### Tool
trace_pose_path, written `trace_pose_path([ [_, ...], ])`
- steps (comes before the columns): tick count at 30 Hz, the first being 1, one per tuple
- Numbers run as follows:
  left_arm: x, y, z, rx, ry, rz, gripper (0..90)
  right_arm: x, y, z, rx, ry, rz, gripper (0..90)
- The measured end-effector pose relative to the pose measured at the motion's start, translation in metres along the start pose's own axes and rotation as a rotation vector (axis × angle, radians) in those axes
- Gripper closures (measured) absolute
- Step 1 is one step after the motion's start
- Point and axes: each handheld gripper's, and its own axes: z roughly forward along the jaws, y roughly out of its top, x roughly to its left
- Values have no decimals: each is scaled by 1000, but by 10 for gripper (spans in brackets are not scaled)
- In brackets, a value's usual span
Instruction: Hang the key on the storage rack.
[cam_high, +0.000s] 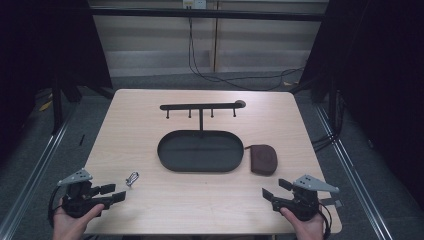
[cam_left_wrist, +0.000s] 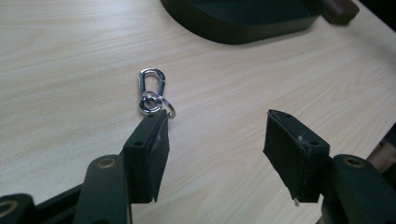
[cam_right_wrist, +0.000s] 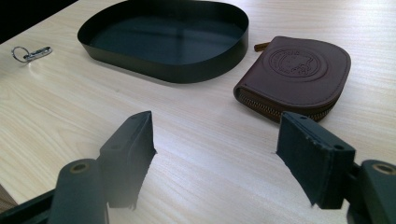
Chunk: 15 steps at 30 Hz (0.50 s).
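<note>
Two empty, parted grippers, left gripper (cam_left_wrist: 212, 140) and right gripper (cam_right_wrist: 215, 154), wait; lower-left in the high view, the small shiny metal carabiner keyring (cam_left_wrist: 152, 93) looks light, stiff, slippery, best pinched across its clip.

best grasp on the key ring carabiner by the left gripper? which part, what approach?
Probably the oval clip body of the carabiner, pinched across its narrow width, coming from above. It lies flat on the table with the split ring at the end nearest the left gripper, so a level approach would likely just push it. The jaws stand open, nothing between them.
</note>
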Motion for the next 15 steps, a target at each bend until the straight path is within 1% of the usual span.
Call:
trace_pose_path([
  [1,-1,2,-1,-9,8,-10,422,0,0,0,-1,-2,-2,270],
  [2,-1,2,-1,-9,8,-10,439,0,0,0,-1,-2,-2,270],
  [3,0,6,-3,-18,-5,-1,456,0,0,0,-5,1,-4,268],
  [4,0,6,-3,-18,-5,-1,462,0,0,0,-5,1,-4,268],
  [5,0,7,-4,-15,9,-2,462,0,-1,0,-6,-2,-6,268],
  [6,0,9,-4,-4,13,-17,467,1,-1,-1,-3,-7,-8,265],
  [7,0,10,-5,6,11,-22,482,1,-1,-1,-1,-4,-12,263],
  [8,0,13,-7,17,22,-20,505,2,-1,-1,0,-9,-15,263],
  [10,0,15,-7,23,24,-18,515,2,-1,0,9,-14,-14,260],
  [11,-1,20,-8,37,34,1,522,2,-1,0,10,-16,-13,257],
  [12,-1,20,-8,37,34,1,526,2,-1,0,10,-16,-13,257],
  [13,-1,24,-7,63,27,27,551,2,-1,1,10,-16,-13,258],
  [14,-1,24,-7,63,27,27,556,2,-1,1,12,-16,-14,258],
  [15,-3,29,-5,82,28,31,554,2,-1,1,14,-16,-13,261],
])
